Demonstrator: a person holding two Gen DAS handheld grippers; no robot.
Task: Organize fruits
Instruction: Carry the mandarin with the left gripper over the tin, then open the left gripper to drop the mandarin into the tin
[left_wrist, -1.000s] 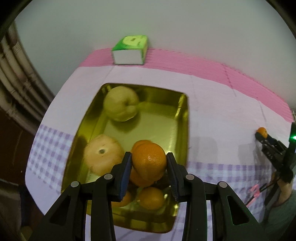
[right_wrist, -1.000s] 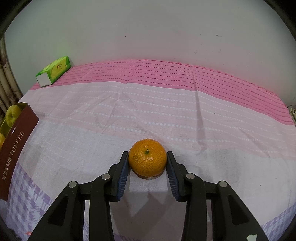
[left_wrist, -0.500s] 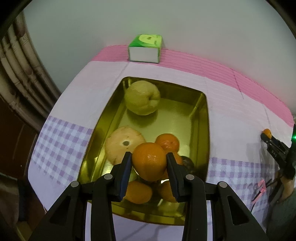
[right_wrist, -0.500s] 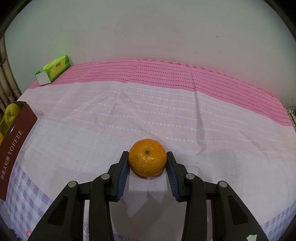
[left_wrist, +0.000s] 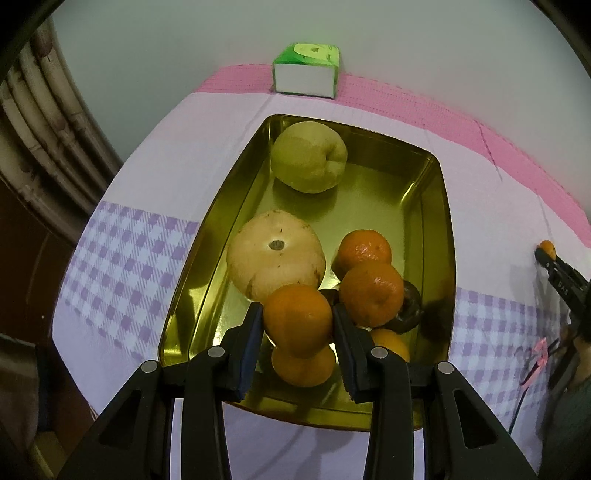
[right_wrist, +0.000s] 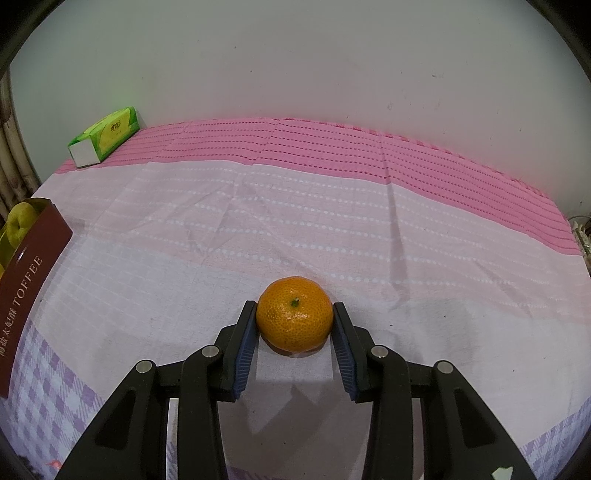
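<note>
Cloth-covered table (right_wrist: 258, 229) against a pale wall: the cloth runs from lilac check at the near edge through white to a pink band at the wall.

Left wrist view, near to far. The left gripper (left_wrist: 297, 326) has both pads pressed against a mandarin (left_wrist: 297, 319), which it holds above the near end of a gold tin tray (left_wrist: 441, 229). Below and just behind the held fruit lie more mandarins: one directly underneath (left_wrist: 301, 365), one partly hidden by the right finger (left_wrist: 391, 345), one larger to the right (left_wrist: 371, 295) and one behind that (left_wrist: 364, 251). A dark fruit (left_wrist: 410, 306) touches the larger mandarin on its right side. A pale round pear (left_wrist: 275, 254) sits mid-tray on the left, touching the held mandarin in the picture. A yellow-green pear (left_wrist: 308, 157) lies at the far end, apart from the rest. Beyond the tray a green tissue box (left_wrist: 306, 70) stands on the pink band by the wall.

Right wrist view, near to far. The right gripper (right_wrist: 294, 325) is closed on a second mandarin (right_wrist: 294, 319), stem upward, its base on the white cloth. This mandarin lies well apart from the tray, whose maroon outer wall (right_wrist: 29, 280), lettered TOFFEE, shows at the left edge. The tissue box stands at the far left.
</note>
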